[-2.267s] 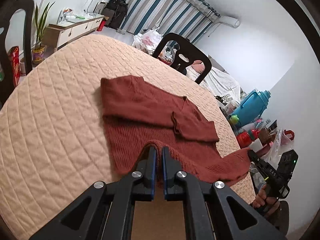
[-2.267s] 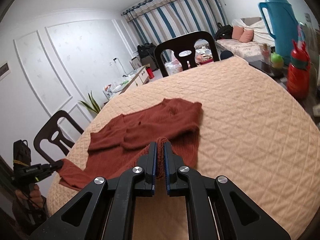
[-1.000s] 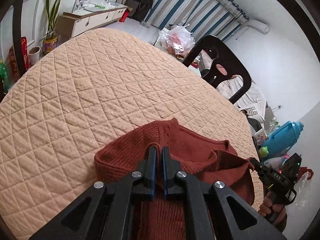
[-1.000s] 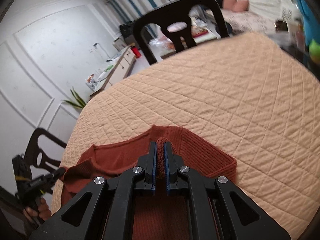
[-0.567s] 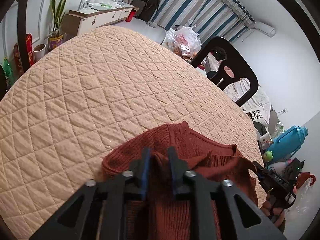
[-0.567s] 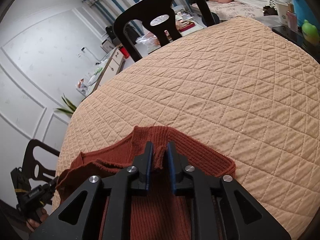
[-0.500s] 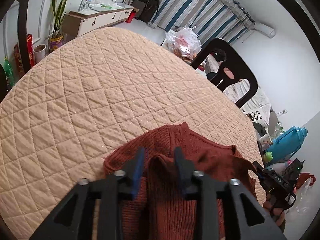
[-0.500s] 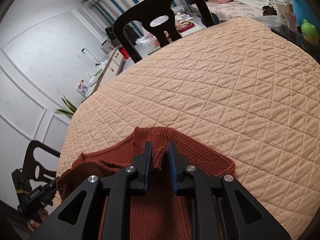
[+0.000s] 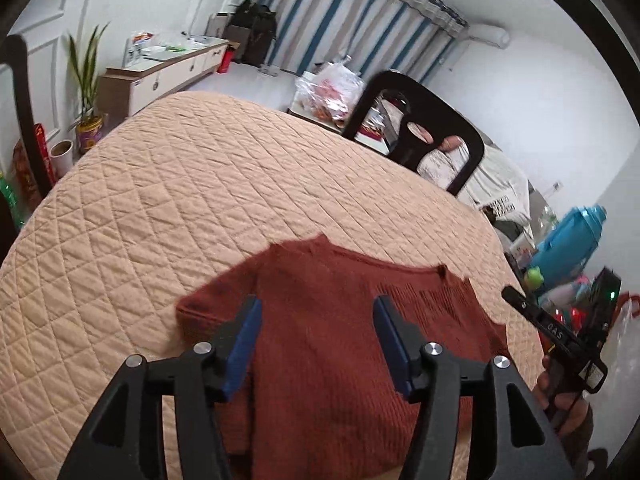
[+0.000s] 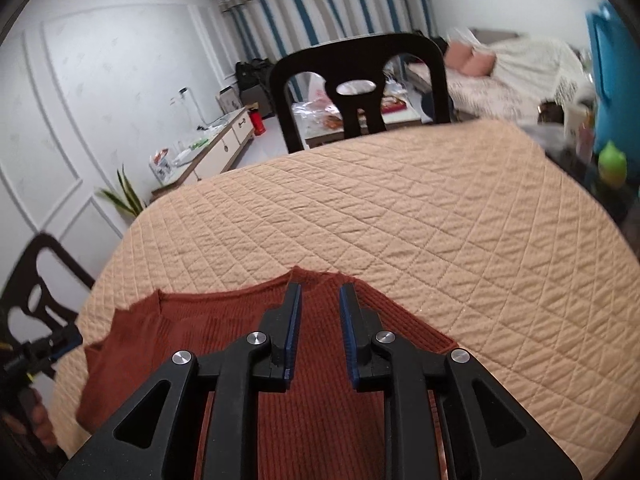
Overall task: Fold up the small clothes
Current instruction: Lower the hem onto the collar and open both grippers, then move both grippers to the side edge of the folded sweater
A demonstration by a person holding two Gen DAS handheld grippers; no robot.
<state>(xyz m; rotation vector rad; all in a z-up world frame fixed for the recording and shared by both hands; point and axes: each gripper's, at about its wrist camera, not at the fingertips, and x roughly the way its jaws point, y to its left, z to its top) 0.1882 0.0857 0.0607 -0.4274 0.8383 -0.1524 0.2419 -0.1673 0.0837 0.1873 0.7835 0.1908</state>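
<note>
- Quilted peach tabletop (image 9: 168, 200) carries the folded red sweater (image 9: 340, 320) at its near edge.
- I see my left tool (image 9: 316, 320) and right tool (image 10: 320, 312) above it, jaws just opened, grasping nothing.

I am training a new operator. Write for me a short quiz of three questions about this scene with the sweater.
1. True or false: the left hand-held gripper is clamped on the red sweater.
2. Which hand-held gripper has the wider gap between its jaws: (a) left, (b) right?
3. Fill in: the sweater lies on a quilted ____-coloured cover.

Key: 1 false, its jaws have just been opening and stand apart above the knit. 2 (a). 3 peach.
</note>
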